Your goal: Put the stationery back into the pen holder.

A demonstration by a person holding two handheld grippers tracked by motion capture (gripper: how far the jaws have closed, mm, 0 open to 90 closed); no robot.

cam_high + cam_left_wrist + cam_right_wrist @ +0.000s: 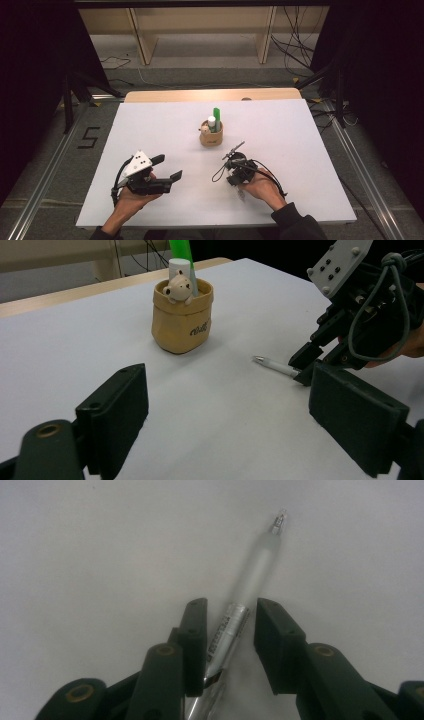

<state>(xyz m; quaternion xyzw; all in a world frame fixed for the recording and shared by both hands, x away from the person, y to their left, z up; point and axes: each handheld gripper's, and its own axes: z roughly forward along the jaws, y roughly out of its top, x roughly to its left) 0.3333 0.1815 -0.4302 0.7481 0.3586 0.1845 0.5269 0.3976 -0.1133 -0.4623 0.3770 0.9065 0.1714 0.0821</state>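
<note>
My right gripper point(225, 630) is down on the table point(150, 130) with the pen point(250, 577) between the jaws. Right gripper view: jaws narrow but not clamped. The left pad is at or just touching the barrel, and there is a visible gap to the right pad. So it's open around the pen, no grip yet. The pen lies flat, its tip pointing out at about 1 o'clock from the jaws, its clear rear end running back under my gripper body. The label on the barrel is unreadable.

High view: right gripper point(235, 162) sits at about 5 o'clock from the cup point(211, 136), near it but apart. The pen point(236, 148) sticks out toward 1 o'clock, its tip short of the cup with bare table between.

My left gripper point(167, 169) is at about 8 o'clock from the cup, well apart from it, held level in my left hand point(131, 197). Jaws wide open, nothing in them. Left gripper view confirms: both pads spread, white table between them, with the pen point(274, 365) and right gripper point(306, 366) off at 2 o'clock.

Farther out, the cup is a tan pouch-style holder standing upright near table centre, toward 12 o'clock. Inside it are a green stick point(216, 116) and a white cylinder point(212, 121), both upright, with a small bear figure point(178, 288) on its rim.
</note>
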